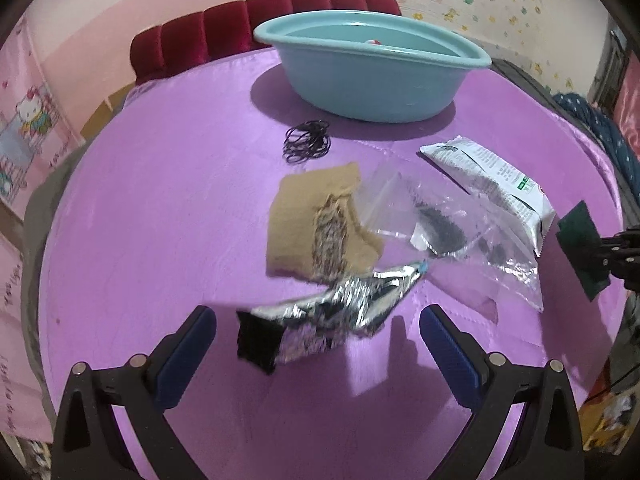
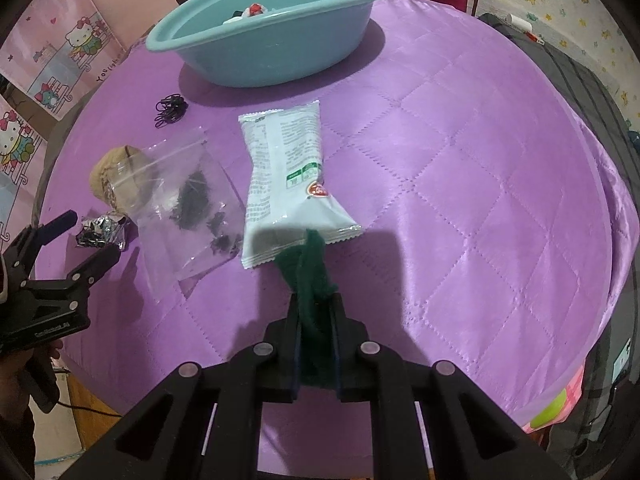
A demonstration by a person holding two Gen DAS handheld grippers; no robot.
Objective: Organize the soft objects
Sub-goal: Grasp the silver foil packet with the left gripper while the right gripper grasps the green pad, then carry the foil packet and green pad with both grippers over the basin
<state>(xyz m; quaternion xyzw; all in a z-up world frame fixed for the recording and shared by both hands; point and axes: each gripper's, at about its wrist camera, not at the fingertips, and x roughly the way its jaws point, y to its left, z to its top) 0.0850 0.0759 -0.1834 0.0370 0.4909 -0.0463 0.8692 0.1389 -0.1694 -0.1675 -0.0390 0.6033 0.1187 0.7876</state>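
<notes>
My right gripper (image 2: 316, 312) is clamped on a dark green cloth (image 2: 314, 268), which hangs pinched between the jaws above the cover; my left gripper (image 1: 318, 344) stands wide apart, nothing between its pads, poised over the foil wrapper.

Largest to smallest:

Cover (image 2: 460, 160): purple quilted satin over the round table, likely slick under thin plastics.

Basin (image 2: 256, 52): teal, oval, at the far side; a few small items already lie in it. I take it for the collecting place.

Packet (image 2: 284, 184): white printed pouch, lying flat near the middle, its near end just beyond the cloth. It looks light and crinkly; I would take it by a sealed end.

Bag (image 2: 188, 200): clear zip bag with dark crumbs inside, just left of the packet and overlapping the tan cloth. Limp and slippery, so the zip edge is the firmest hold.

Tan cloth (image 1: 296, 220): a folded brown rag with a frayed woven patch, partly under the bag. Soft, so any raised fold will serve.

Foil wrapper (image 1: 340, 312): crumpled silver with a black end, lying on the cover before my left jaws. Very light, springy, and it may skate, so I should close on the bunched middle.

Green cloth: fuzzy, thick and floppy. It folds where pinched, grips well and cannot break.

Bands (image 1: 307, 142): a small heap of thin black loops near the basin. Tangled and elastic, best taken as one clump.
</notes>
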